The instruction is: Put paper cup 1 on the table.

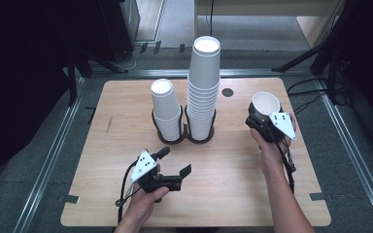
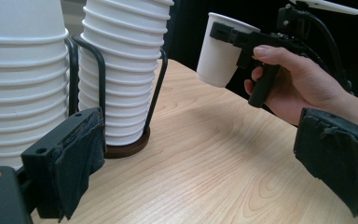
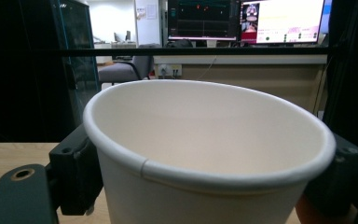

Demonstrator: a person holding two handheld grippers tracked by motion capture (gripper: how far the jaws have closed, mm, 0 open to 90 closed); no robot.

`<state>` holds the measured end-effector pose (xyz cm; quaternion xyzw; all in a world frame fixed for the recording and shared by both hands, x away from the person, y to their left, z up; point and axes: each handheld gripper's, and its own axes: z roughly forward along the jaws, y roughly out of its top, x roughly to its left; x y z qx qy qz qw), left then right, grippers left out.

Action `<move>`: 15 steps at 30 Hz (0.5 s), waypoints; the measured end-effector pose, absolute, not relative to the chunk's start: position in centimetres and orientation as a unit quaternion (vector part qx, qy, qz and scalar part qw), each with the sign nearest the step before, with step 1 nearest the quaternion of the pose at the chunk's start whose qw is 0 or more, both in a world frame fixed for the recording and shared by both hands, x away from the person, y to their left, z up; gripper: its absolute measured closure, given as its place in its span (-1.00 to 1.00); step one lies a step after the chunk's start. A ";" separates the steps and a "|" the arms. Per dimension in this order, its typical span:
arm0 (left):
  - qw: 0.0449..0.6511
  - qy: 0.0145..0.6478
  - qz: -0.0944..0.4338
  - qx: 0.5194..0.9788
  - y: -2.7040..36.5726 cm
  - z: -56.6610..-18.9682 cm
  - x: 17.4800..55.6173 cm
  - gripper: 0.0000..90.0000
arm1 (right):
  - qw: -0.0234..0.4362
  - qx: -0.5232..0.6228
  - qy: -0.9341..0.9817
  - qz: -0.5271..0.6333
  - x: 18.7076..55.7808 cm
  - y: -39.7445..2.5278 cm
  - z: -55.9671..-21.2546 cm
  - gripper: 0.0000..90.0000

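Note:
Two stacks of white paper cups stand in black wire holders mid-table: a short stack and a tall stack. In the left gripper view the short stack is at the left and the tall stack beside it. My right gripper is shut on a single white paper cup, held upright above the table's right side. That cup sits between the jaws of the right gripper. My left gripper is open over the front of the table with nothing in it. From the left gripper, the held cup hangs above the wood.
The wooden table has a small dark round mark behind the tall stack. Black stand legs and cables lie on the floor to the right. Monitors glow far behind the table.

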<state>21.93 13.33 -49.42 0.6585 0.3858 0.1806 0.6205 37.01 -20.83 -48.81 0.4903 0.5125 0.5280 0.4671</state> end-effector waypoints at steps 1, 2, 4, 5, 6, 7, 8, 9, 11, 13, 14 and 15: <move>0.622 0.385 0.181 0.658 13.3 -49.4 21.9 -0.95 | 0.459 0.495 0.513 0.531 37.3 -20.9 -49.1 -0.67; 0.622 0.385 0.181 0.658 13.3 -49.4 21.9 -0.95 | 0.459 0.495 0.513 0.530 37.4 -20.9 -49.3 -0.67; 0.622 0.385 0.181 0.657 13.3 -49.4 21.9 -0.95 | 0.459 0.496 0.512 0.531 37.5 -21.0 -49.4 -0.67; 0.622 0.385 0.181 0.658 13.4 -49.4 21.9 -0.95 | 0.459 0.496 0.516 0.527 37.9 -21.1 -49.8 -0.68; 0.621 0.385 0.181 0.658 13.3 -49.4 21.9 -0.95 | 0.459 0.497 0.518 0.523 38.0 -21.1 -50.0 -0.68; 0.621 0.385 0.181 0.658 13.4 -49.4 21.9 -0.95 | 0.461 0.498 0.518 0.520 38.2 -21.1 -50.2 -0.68; 0.620 0.385 0.181 0.659 13.4 -49.5 21.9 -0.95 | 0.464 0.498 0.521 0.515 38.4 -21.2 -50.4 -0.68; 0.620 0.386 0.181 0.659 13.4 -49.5 21.9 -0.95 | 0.468 0.496 0.524 0.510 38.5 -21.3 -50.7 -0.68; 0.620 0.387 0.182 0.658 13.3 -49.5 22.0 -0.95 | 0.468 0.499 0.521 0.510 38.8 -21.5 -51.0 -0.68; 0.620 0.387 0.181 0.657 13.3 -49.5 22.0 -0.95 | 0.469 0.499 0.520 0.510 39.0 -21.6 -51.3 -0.68; 0.620 0.387 0.182 0.658 13.3 -49.5 22.0 -0.95 | 0.474 0.495 0.524 0.506 39.1 -21.7 -51.4 -0.68; 0.620 0.388 0.181 0.657 13.3 -49.5 22.0 -0.95 | 0.471 0.495 0.528 0.505 39.2 -21.7 -51.5 -0.69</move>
